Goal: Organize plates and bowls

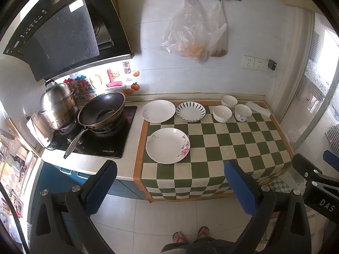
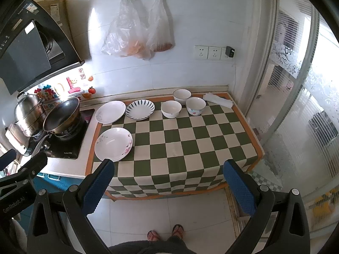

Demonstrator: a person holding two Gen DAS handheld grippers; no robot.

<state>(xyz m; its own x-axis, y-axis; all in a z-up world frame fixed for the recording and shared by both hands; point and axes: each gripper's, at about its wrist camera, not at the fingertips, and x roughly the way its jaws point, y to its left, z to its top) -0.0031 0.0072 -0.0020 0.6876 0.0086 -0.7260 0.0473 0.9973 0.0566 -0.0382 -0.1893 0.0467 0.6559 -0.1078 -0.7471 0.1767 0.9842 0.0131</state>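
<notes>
On the green checked cloth (image 1: 233,144) lie three plates: a pink-flowered plate (image 1: 167,145) (image 2: 113,144) at the front left, a plain white plate (image 1: 158,111) (image 2: 110,112) behind it, and a dark-striped plate (image 1: 191,111) (image 2: 140,109) beside that. Three white bowls stand at the back right: one (image 1: 222,113) (image 2: 171,109) in front, one (image 1: 229,101) (image 2: 182,95) behind, one with a small picture (image 1: 243,112) (image 2: 195,105). My left gripper (image 1: 170,186) and right gripper (image 2: 169,187) are open and empty, held back over the floor before the counter.
A gas hob (image 1: 95,139) at the left carries a dark wok (image 1: 101,111) and a steel steamer pot (image 1: 57,104). A folded white cloth (image 1: 258,108) lies at the back right corner. Plastic bags (image 1: 195,33) hang on the wall. A glass door (image 2: 296,105) stands right.
</notes>
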